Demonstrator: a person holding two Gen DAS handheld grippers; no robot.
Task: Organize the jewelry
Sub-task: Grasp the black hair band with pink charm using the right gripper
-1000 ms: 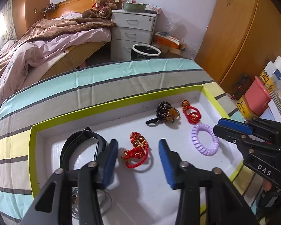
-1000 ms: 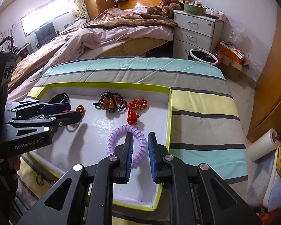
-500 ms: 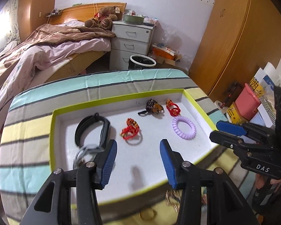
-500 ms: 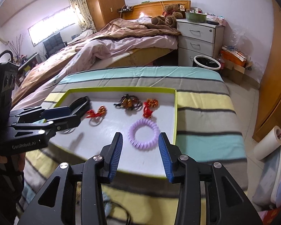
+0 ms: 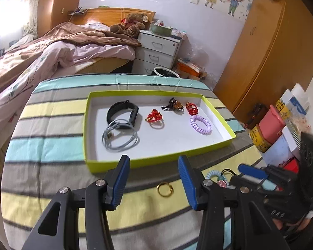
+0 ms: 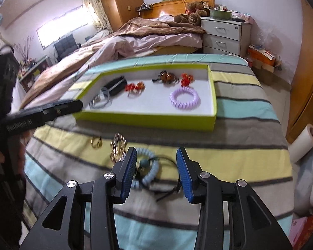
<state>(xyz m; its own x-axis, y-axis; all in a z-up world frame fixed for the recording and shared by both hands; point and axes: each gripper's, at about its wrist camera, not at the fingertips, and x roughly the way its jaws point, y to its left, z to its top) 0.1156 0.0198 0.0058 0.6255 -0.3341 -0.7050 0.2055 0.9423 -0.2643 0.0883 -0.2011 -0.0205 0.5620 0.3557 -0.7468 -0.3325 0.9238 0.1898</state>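
Six pieces sit in your tray (image 5: pixel 159 162); gold ring (image 5: pixel 165 189), blue coil (image 6: pixel 150 171) wait on the bedspread, both claws (image 5: pixel 154 181) (image 6: pixel 155 170) spread.

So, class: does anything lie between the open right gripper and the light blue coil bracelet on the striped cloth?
Nothing visible does. The right gripper hangs open just above the light blue coil bracelet, nothing between them.
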